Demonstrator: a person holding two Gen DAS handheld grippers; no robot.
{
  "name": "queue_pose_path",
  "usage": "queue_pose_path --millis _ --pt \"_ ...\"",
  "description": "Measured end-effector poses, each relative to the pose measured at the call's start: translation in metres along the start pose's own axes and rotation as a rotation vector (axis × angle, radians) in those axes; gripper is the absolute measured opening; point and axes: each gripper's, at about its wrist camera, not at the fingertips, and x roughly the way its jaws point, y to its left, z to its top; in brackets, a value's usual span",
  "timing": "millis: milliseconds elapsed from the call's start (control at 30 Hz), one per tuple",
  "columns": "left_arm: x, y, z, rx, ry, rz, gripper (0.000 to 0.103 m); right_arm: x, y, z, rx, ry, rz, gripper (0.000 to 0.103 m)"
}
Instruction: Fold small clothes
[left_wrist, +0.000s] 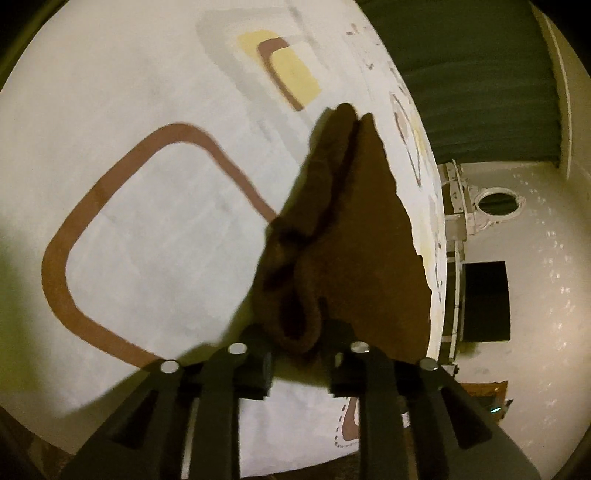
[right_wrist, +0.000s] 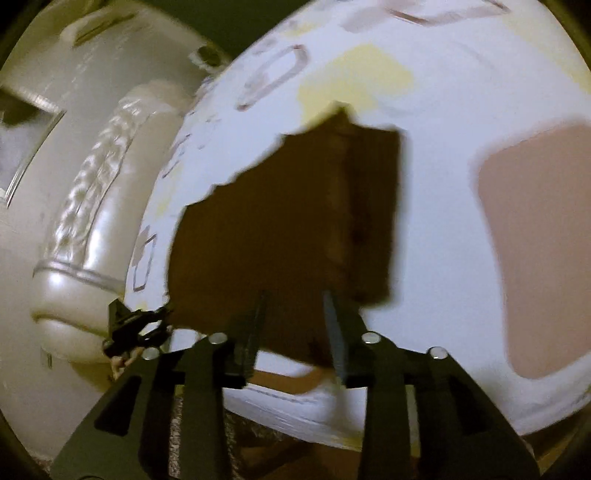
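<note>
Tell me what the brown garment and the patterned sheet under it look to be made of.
Brown garment: apparently thick fleece or terry, matte, with a fuzzy nap and soft rolled folds. Patterned sheet: likely thin woven cotton, smooth and matte, with flat printed shapes and faint creases. Blur leaves both uncertain.

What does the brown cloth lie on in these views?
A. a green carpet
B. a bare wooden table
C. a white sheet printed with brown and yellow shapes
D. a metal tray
C: the brown cloth lies on a white sheet printed with brown outlines and yellow patches.
</note>
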Motion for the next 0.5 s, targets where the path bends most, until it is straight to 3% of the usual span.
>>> queue_pose_path --millis 133,267,333,400,500 --pt "0.001 -0.008 -0.002 0.03 -0.009 -0.022 0.045 0.046 0.078 0.015 -0.133 0.067 0.038 0.048" --pt "0.004 -0.013 -0.003 0.06 -0.025 -0.016 0.046 0.121 0.156 0.034 -0.222 0.169 0.041 0.05" --pt "0.007 -0.017 -0.005 0.095 -0.039 0.029 0.028 0.163 0.197 0.044 -0.272 0.22 0.024 0.051" --pt "0.01 -0.016 -0.006 0.111 -0.05 0.081 0.017 0.196 0.227 0.052 -0.283 0.244 -0.006 0.051" --pt "0.011 -0.011 -0.004 0.075 -0.055 0.065 0.012 0.253 0.266 0.063 -0.318 0.296 -0.108 0.053"
